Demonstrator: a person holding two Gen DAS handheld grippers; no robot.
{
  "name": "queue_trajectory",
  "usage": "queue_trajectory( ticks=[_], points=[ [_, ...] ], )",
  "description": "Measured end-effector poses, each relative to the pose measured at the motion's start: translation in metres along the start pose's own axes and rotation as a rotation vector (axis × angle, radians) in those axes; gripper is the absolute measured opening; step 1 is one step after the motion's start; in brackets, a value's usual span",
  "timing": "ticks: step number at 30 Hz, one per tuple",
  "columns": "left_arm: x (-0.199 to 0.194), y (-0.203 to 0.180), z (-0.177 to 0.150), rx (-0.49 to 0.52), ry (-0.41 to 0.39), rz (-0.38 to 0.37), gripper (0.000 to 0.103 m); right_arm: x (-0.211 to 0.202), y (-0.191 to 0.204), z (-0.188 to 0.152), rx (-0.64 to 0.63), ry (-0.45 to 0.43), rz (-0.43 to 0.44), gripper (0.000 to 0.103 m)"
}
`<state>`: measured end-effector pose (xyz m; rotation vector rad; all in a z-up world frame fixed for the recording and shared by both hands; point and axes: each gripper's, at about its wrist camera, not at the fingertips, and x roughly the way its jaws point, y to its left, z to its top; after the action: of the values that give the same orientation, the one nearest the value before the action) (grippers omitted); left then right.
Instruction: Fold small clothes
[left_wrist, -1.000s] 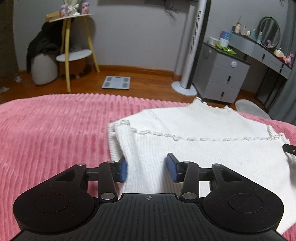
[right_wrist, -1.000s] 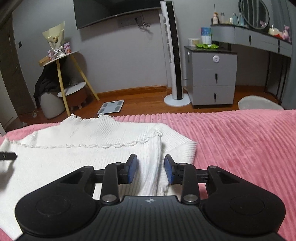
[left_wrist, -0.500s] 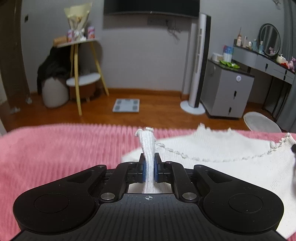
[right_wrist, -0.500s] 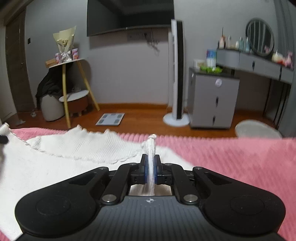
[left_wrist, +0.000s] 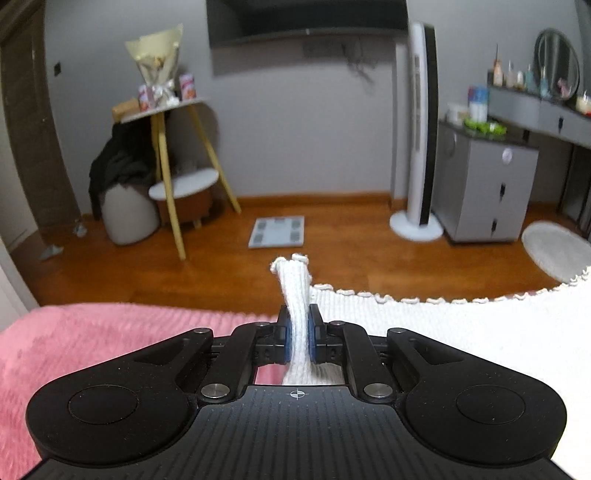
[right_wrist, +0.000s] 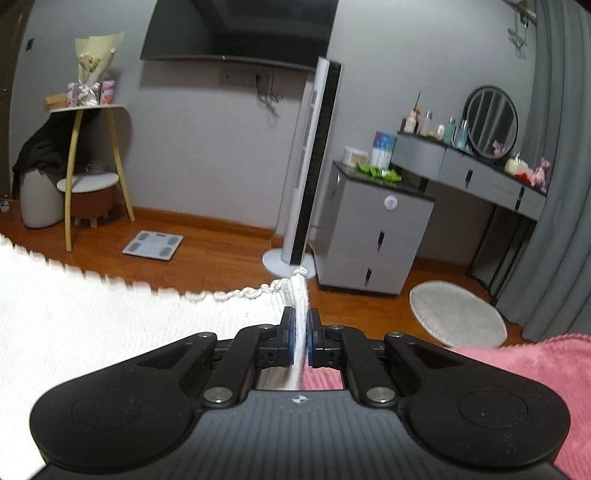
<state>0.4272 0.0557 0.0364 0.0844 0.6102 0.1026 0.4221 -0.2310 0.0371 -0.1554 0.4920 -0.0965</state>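
Note:
A white knit top (left_wrist: 461, 332) with a scalloped trim hangs stretched between both grippers above the pink ribbed bedspread (left_wrist: 92, 339). My left gripper (left_wrist: 299, 332) is shut on the top's left edge, a bunch of knit sticking up between its blue pads. In the right wrist view the same white knit top (right_wrist: 92, 314) spreads to the left, and my right gripper (right_wrist: 301, 332) is shut on its right edge, with the pink bedspread (right_wrist: 535, 365) at the lower right.
Beyond the bed lies a wooden floor with a bathroom scale (left_wrist: 277, 232), a tower fan (right_wrist: 306, 173), a grey drawer cabinet (right_wrist: 373, 229), a round white rug (right_wrist: 458, 314) and a yellow-legged side table (left_wrist: 166, 147).
Both grippers went from open over the flat top to shut on its side edges. They have since lifted the garment off the bed and the views tilted up toward the room.

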Motion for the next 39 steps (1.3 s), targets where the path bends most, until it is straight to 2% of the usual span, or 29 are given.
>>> queue_trajectory(
  ticks=[2,4,6,7,8,9,11,13,15,17,18,22,25,32,36,39],
  points=[
    [0.006,-0.002,-0.003,0.011,0.021,0.017,0.012,0.007,0.003,-0.005,-0.007,0.016,-0.012,0.005],
    [0.007,-0.001,-0.007,0.008,0.025,0.031,0.02,0.009,0.003,-0.009,0.007,0.025,-0.001,0.006],
    [0.005,0.001,-0.009,0.003,0.021,0.039,0.026,0.009,0.002,-0.011,0.013,0.02,-0.038,0.007],
    [0.003,0.003,-0.01,0.007,0.02,0.037,0.03,0.007,0.0,-0.012,0.019,0.008,-0.055,0.012],
    [0.001,0.004,-0.011,0.009,0.013,0.044,0.041,0.004,-0.003,-0.011,0.035,0.004,-0.069,0.02],
    [-0.003,0.005,-0.011,0.011,0.001,0.057,0.051,-0.001,-0.006,-0.011,0.055,-0.001,-0.066,0.023],
    [-0.013,0.008,-0.014,0.019,-0.023,0.067,0.053,-0.014,-0.012,-0.013,0.075,-0.015,-0.047,0.024],
    [-0.027,0.017,-0.016,0.006,-0.021,0.049,0.063,-0.033,-0.015,-0.018,0.082,-0.029,-0.011,0.024],
    [-0.047,0.031,-0.026,-0.053,-0.032,0.028,0.083,-0.057,-0.015,-0.027,0.1,-0.031,0.039,0.029],
    [-0.065,0.05,-0.042,-0.127,-0.011,-0.019,0.085,-0.086,-0.016,-0.043,0.14,-0.035,0.08,0.038],
    [-0.072,0.06,-0.052,-0.163,0.008,-0.036,0.085,-0.1,-0.016,-0.054,0.159,-0.029,0.108,0.039],
    [-0.087,0.089,-0.086,-0.272,0.12,-0.053,0.085,-0.141,-0.007,-0.095,0.194,0.028,0.159,0.04],
    [-0.093,0.102,-0.105,-0.339,0.181,-0.079,0.085,-0.157,0.003,-0.11,0.185,0.081,0.167,0.04],
    [-0.099,0.123,-0.14,-0.463,0.276,-0.216,0.084,-0.183,0.024,-0.109,0.168,0.152,0.166,0.04],
    [-0.098,0.125,-0.14,-0.458,0.255,-0.254,0.084,-0.19,0.037,-0.092,0.155,0.14,0.176,0.04],
    [-0.095,0.118,-0.137,-0.447,0.234,-0.227,0.085,-0.185,0.046,-0.082,0.174,0.119,0.206,0.037]
  ],
)
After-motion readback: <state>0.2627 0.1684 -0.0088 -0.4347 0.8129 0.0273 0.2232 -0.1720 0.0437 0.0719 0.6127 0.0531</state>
